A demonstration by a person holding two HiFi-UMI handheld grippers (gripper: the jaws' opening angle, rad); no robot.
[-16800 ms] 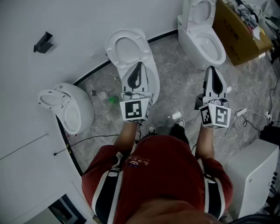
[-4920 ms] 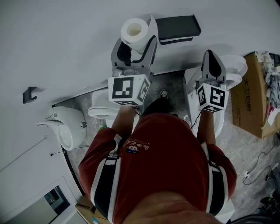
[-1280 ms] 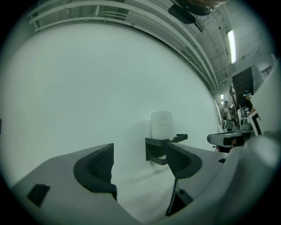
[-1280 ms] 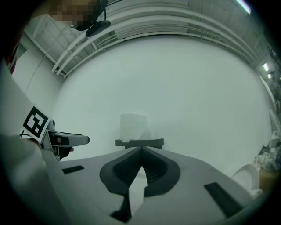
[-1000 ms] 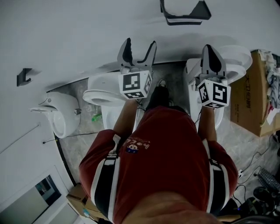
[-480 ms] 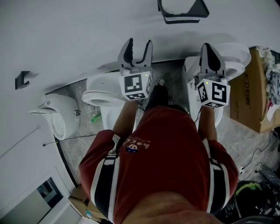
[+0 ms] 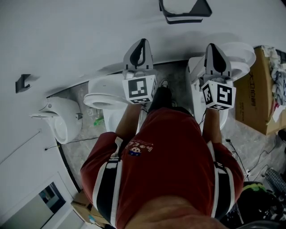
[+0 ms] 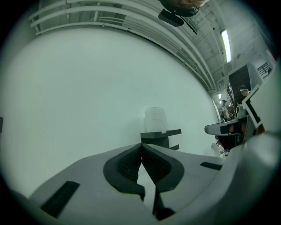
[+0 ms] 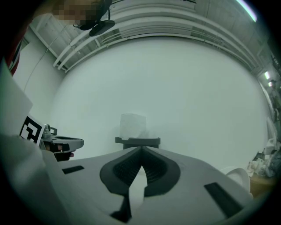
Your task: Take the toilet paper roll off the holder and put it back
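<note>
The white toilet paper roll stands on the dark wall holder at the top edge of the head view. It is a pale cylinder on the dark holder shelf in the left gripper view, and the same roll and holder show in the right gripper view. My left gripper is shut with nothing in it, below and left of the holder. Its jaws meet at the tip of the left gripper. My right gripper is also shut and empty, below and right of the holder.
A white toilet stands under my left gripper and another toilet under my right. A third white fixture sits at the left. A cardboard box is at the right, a black hook on the wall, cables on the floor.
The left gripper's jaws have gone from wide open to fully closed, with nothing between them. The right gripper has stayed shut and in place.
</note>
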